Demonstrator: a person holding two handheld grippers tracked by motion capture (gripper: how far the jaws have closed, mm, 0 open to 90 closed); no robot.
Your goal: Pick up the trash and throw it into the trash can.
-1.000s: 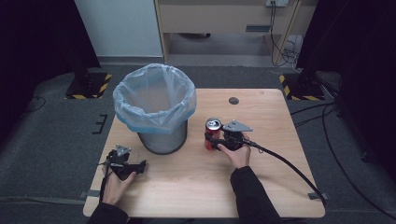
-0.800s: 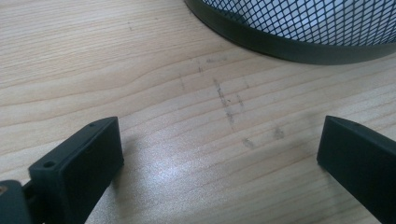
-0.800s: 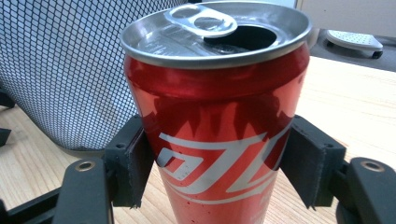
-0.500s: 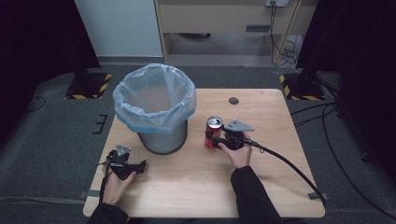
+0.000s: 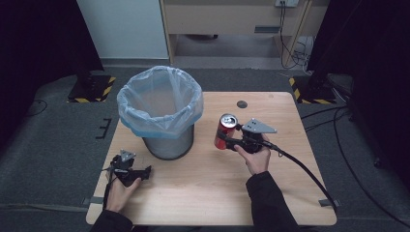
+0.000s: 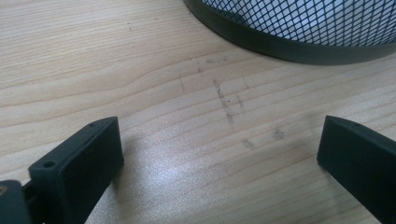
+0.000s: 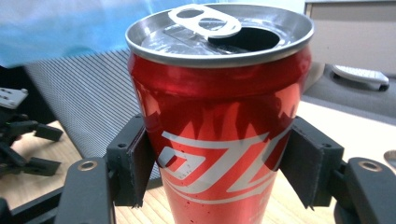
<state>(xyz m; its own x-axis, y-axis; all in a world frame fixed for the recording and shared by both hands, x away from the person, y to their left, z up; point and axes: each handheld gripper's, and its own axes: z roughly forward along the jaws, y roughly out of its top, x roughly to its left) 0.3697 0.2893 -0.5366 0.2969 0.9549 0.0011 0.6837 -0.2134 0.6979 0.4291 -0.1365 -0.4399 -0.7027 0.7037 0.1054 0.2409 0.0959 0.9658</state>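
— Pale wood ran under both my grippers, a small table (image 5: 203, 193) on dark grey carpet. What did you want to know?

— Start with your right side. What was it doing?

— My right gripper (image 7: 219, 161) had just been closing, and its two black pads pinched a red can (image 7: 219, 140) by the sides, one pad (image 7: 137, 163) on each flank. The can stood upright between them, its top open and the pull tab lying flat just above the pads.

— Seen from above?

— From there the right gripper (image 5: 226, 138) held the can (image 5: 226, 130) over the table's middle, pads pointing toward the bin (image 5: 162, 108).

— And the bin?

— A mesh basket lined with a pale blue bag, just beyond my right fingers, past the can. In the right gripper view its mesh wall (image 7: 88, 98) filled the space behind the can.

— Your left?

— My left gripper (image 6: 219, 154) rested low over bare wood, its fingers (image 6: 79, 168) spread wide with nothing between them. The bin's dark bottom rim (image 6: 289, 49) curved just ahead of them. From above, that left gripper (image 5: 126, 169) sat near the table's front corner, well apart from the can.
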